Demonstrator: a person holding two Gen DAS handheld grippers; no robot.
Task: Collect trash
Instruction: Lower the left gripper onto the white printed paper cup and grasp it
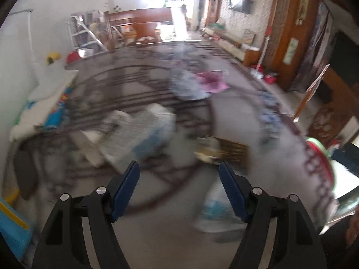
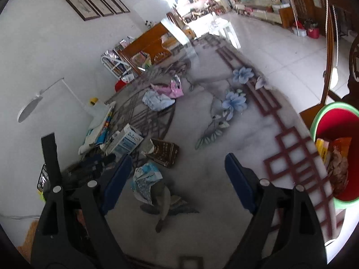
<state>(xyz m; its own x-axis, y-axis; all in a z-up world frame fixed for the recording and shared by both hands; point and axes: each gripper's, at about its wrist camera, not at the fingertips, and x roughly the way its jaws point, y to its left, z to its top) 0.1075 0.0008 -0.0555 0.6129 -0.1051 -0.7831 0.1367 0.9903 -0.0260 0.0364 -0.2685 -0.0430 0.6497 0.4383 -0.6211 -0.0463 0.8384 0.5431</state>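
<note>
Trash lies scattered over the patterned table top (image 2: 224,157): a crumpled blue-and-white wrapper (image 2: 147,180) nearest the right gripper (image 2: 177,172), a flattened brown carton (image 2: 165,151) just beyond it, a white-and-blue box (image 2: 126,140) to the left of that, and farther off a pale blue crumpled bag (image 2: 157,100) touching a pink wrapper (image 2: 170,88). The red bin with a green rim (image 2: 334,152) stands at the table's right edge, well apart from the loose pieces, and already holds some wrappers — so I judge the job partly done, with both hands between pieces and heading for the next pick.

The right gripper's jaws stand wide apart with nothing between them. The left gripper (image 1: 179,174) is also parted, about midway, and empty; its view is smeared by motion, though the brown carton (image 1: 224,150) shows just past its fingertips.

The nearest wrapper looks the likely next target. Its long axis runs roughly from upper left to lower right in the right wrist view, slanted to the line across the jaws, so the next move calls for lowering the pads to either side of its narrow width, perhaps with a slight roll. The white-and-blue box lies tilted, its long axis running from lower left towards upper right; whether its upper-right end is open I cannot tell.
</note>
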